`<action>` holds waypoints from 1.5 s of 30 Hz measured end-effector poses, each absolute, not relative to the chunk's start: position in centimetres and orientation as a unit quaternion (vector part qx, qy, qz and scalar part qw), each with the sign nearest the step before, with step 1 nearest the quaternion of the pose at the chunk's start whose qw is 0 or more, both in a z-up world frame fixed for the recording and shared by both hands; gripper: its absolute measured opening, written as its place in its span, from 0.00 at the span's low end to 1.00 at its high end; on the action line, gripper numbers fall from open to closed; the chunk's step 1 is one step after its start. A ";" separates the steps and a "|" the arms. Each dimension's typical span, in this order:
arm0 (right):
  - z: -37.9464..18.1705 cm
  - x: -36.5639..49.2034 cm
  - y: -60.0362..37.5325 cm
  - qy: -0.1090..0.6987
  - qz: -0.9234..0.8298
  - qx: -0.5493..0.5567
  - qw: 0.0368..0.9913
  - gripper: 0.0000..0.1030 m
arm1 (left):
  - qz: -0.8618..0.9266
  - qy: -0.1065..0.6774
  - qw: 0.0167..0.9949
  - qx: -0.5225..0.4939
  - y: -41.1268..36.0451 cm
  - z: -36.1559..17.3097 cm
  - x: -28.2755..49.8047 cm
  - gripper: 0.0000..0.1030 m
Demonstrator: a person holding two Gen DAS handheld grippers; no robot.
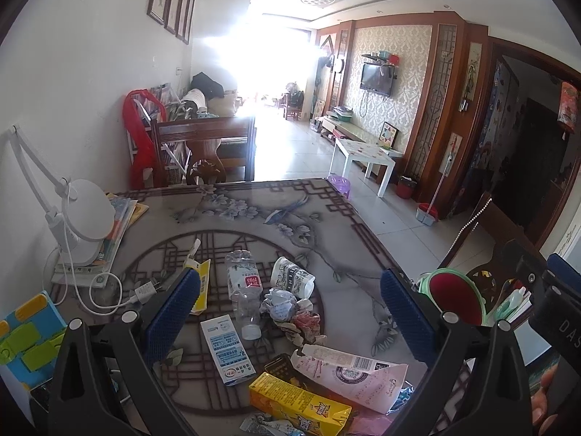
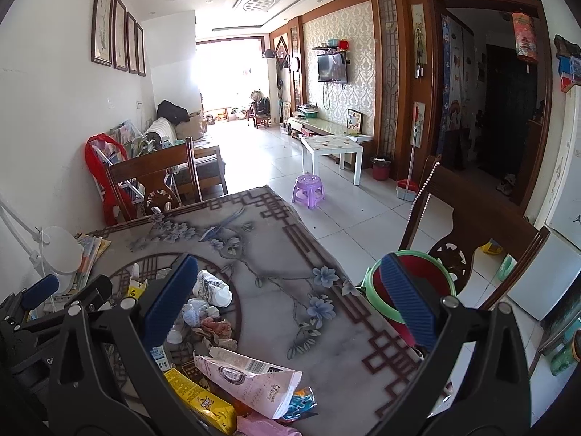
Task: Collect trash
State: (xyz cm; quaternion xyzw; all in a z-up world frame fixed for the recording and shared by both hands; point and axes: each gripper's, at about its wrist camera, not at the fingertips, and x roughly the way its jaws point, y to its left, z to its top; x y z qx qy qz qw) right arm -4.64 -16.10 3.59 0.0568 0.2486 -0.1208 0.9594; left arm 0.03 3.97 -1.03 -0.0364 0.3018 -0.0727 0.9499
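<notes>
My left gripper (image 1: 290, 312) hangs over the table (image 1: 348, 225) with its blue pads wide apart and nothing between them; my right gripper (image 2: 290, 309) is spread just as wide and holds nothing either. Closest under the left one lie a yellow carton (image 1: 299, 401) and a torn pink-and-white wrapper (image 1: 357, 374), the wrapper overlapping the carton's far end. Just left of them is a flat blue-and-white milk box (image 1: 227, 350). Beyond that sits the heap: a clear plastic bottle (image 1: 245, 290) lying on its side, crumpled paper (image 1: 287, 307) touching it, and a tipped paper cup (image 1: 292, 276) right behind the paper. A green-rimmed bin with a red inside (image 2: 417, 279) stands just off the table's right edge, beside a wooden chair (image 2: 483, 210). On the table's left side a white lamp (image 1: 87, 218) rests on a stack of books. Far off across the tiled floor are a purple stool (image 2: 308, 187) and a small white table (image 2: 334, 145)
</notes>
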 end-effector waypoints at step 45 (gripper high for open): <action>-14.3 4.2 -11.8 0.563 0.191 -0.080 0.800 0.97 | 0.013 0.465 0.883 -0.066 10.3 -11.7 -0.1 0.91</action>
